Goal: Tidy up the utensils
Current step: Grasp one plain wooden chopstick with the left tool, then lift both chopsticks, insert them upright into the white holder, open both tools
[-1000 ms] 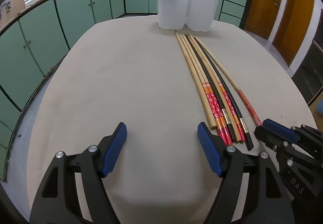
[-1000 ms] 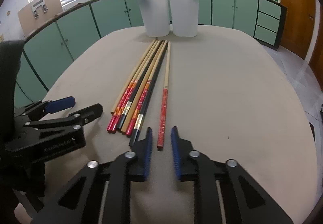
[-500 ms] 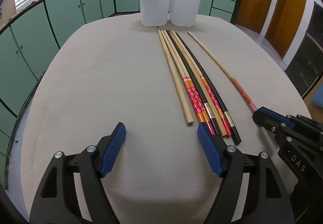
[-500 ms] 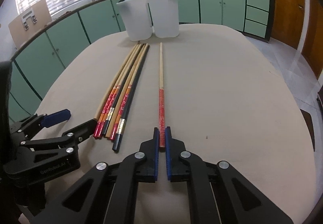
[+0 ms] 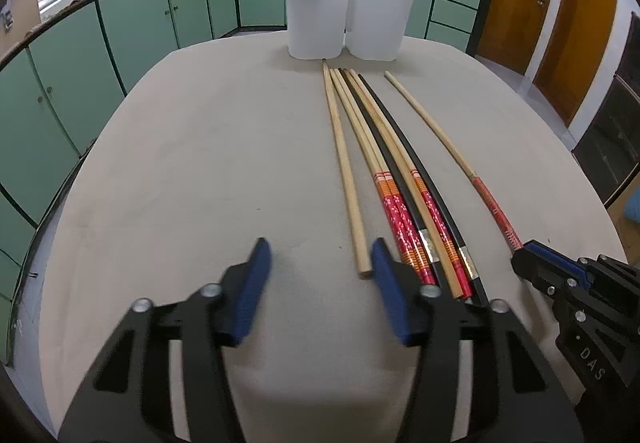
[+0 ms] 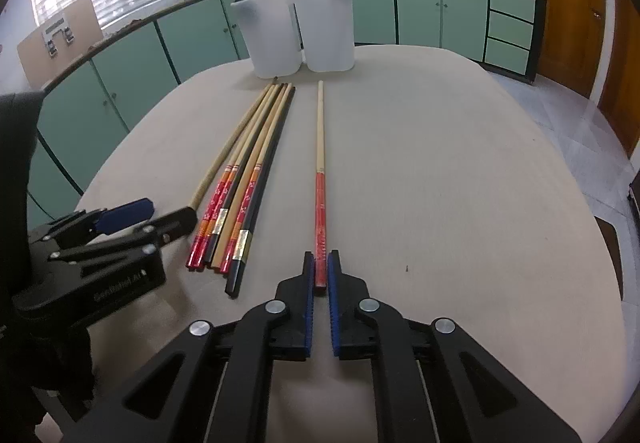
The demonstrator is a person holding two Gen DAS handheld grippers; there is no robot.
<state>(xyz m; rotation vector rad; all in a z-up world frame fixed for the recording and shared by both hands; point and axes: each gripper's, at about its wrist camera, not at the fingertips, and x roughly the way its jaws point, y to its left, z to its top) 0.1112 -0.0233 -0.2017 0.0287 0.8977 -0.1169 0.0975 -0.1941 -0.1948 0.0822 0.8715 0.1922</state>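
Table: beige round tabletop (image 5: 192, 171) carrying all items.
Containers: two white plastic containers (image 5: 316, 9) stand upright, side by side and touching, at the far edge of the table; the chopstick tips point toward them.
Chopstick bundle: a group of long chopsticks (image 5: 394, 179) lies flat, parallel and close together, made up of plain wooden, black, and red-patterned pieces; handle ends face the grippers.
Plain wooden chopstick: the leftmost piece (image 5: 346, 179) of the group, slightly apart from the others; its near end lies just beside the inner face of the left gripper's right finger.
Red-handled chopstick: a single chopstick (image 6: 320, 179) lies apart from the bundle, on its right, straight along the right gripper's axis.
Left gripper: left gripper (image 5: 320, 275) sits low over the table with its jaws partly apart and closing; the gap between the blue pads (image 5: 256, 283) holds only bare tabletop, with the plain wooden chopstick's end at the edge of the gap.
Right gripper: right gripper (image 6: 320, 275) has its jaws drawn nearly together, pads pinching the near end of the red-handled chopstick, which still lies on the table.
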